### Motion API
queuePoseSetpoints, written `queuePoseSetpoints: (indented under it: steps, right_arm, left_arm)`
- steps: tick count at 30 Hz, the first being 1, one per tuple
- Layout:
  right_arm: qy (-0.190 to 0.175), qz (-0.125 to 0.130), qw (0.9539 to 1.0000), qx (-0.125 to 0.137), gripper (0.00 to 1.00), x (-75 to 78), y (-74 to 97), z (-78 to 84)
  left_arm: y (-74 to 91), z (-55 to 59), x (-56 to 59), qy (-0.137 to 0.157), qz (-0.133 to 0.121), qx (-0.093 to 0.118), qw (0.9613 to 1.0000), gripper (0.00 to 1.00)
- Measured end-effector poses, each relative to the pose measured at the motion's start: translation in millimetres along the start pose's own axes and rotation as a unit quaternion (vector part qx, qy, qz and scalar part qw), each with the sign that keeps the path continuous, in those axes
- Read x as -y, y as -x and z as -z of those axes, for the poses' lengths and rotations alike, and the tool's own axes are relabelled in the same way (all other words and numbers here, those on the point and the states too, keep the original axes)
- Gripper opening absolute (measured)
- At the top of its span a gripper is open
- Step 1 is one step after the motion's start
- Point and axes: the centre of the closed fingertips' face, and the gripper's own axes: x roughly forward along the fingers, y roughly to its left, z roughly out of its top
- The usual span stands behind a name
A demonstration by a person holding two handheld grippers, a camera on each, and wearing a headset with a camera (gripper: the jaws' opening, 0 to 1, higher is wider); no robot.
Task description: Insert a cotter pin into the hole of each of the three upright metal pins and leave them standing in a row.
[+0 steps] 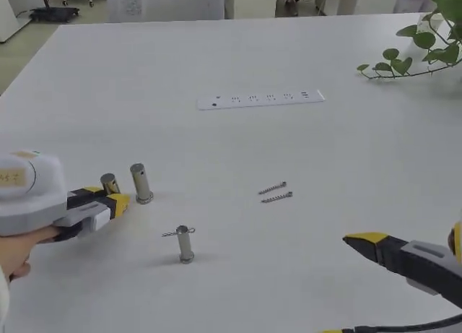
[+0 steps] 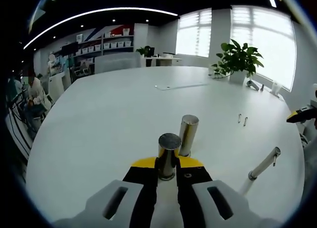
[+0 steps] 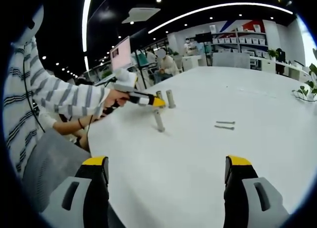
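While left gripper point(image 2: 167, 164) clenches a likely stiff, slick pin point(image 2: 169, 144) near its base, right gripper point(image 3: 167, 161) hangs released, empty | cotters point(image 1: 275, 193) this side of strip point(image 1: 261, 99): probably light, springy; pinch at head.

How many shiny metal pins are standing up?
3. The first pin stands between the fingers of the left gripper; the second pin stands right beside it; the third pin stands apart, with a cotter pin through it. None seem hidden.

I am wearing a grey-and-white striped sleeve point(image 3: 54, 97). My left tool point(image 2: 168, 164) and right tool point(image 3: 167, 163) are showing black jaws, yellow tips and pale grey bodies; a black cable point(image 1: 411, 324) seems to be trailing from the right one.
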Motion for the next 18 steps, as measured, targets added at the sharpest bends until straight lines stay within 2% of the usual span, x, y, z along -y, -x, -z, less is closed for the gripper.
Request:
queuePoseSetpoints:
  steps: [8,15,18]
  right_arm:
    - [0.0,-0.002,1.0,-0.009,0.99,-1.9,-0.7,4.5]
    - [-0.001,-0.003,1.0,-0.009,0.98,-2.0,-0.5,4.4]
    - [-0.001,-0.003,0.9999,-0.01,0.98,-1.5,0.0,4.6]
  left_arm:
    - [-0.4,-0.8,0.1,-0.003,-0.008,-0.002,1.0,0.11]
    - [0.2,-1.1,-0.7,0.017,-0.01,-0.002,0.9998,0.11]
    - [1.3,-0.2,-0.9,0.014,-0.01,-0.006,0.9998,0.11]
